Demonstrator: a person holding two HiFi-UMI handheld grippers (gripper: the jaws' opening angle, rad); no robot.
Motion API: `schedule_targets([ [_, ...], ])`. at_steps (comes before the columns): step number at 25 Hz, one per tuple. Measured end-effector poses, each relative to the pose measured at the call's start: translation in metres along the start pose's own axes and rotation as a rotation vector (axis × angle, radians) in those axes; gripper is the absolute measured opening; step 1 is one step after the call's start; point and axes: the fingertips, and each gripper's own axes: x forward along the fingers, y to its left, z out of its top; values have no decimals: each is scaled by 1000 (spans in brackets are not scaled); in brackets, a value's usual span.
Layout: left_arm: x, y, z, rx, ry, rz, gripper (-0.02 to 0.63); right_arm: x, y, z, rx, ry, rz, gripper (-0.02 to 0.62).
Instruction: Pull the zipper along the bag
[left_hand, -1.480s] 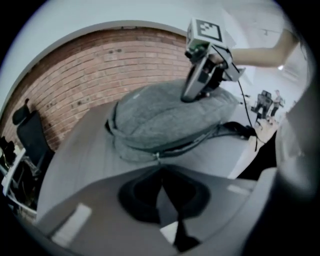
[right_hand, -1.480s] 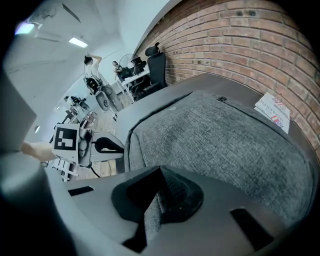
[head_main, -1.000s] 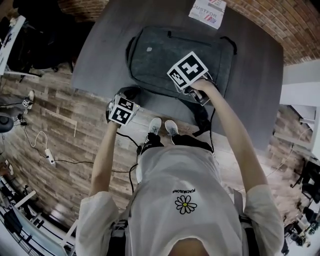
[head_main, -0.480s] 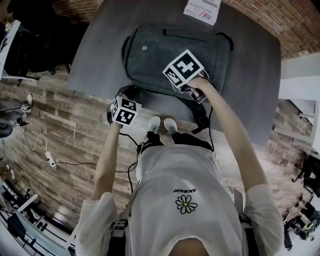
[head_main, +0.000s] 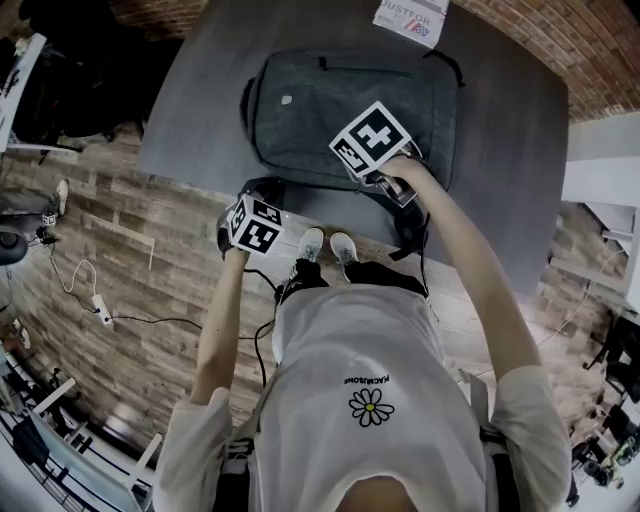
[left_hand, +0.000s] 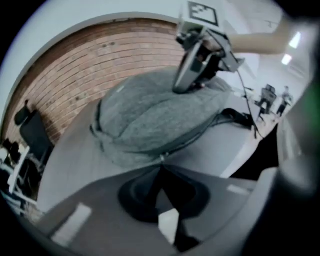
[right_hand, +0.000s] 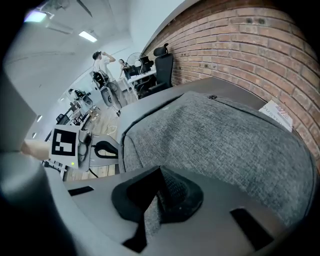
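Observation:
A grey backpack lies flat on the dark table. My left gripper is at the bag's near left corner, by the table edge. In the left gripper view its jaws are shut, with the small metal zipper pull caught at their tips on the zipper line. My right gripper rests on the bag's near side. Its jaws are shut on a fold of the grey fabric. The left gripper view shows the right gripper pressing down on top of the bag.
A printed sheet lies at the table's far edge, beyond the bag. A black strap hangs over the near edge on the right. Brick wall and office chairs stand behind. Cables lie on the wooden floor at left.
My left gripper has shifted a little to the right along the bag's near edge, closer to the right gripper. The right gripper has kept its hold in place.

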Motion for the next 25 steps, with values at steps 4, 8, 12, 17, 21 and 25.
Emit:
schedule_targets([
  [4,3,9,0,-200,-87,127,7,0,1,0,10,-5,17,0],
  [8,8,18,6,-248,-167,241,26,1,0,1,9,-8,19,0],
  [12,10,20,11,-257,-212,226,37,-1,-2,-1,8,-12,22,0],
  [17,10,13,9,-114,-204,198,6,-1,-3,-1,8,-16,20,0],
  [21,-4,7,-2,-95,-181,142,6,0,0,1,12,-17,17,0],
  [25,-14,4,2,-124,-187,86,6,0,-2,1,15,-22,13,0],
])
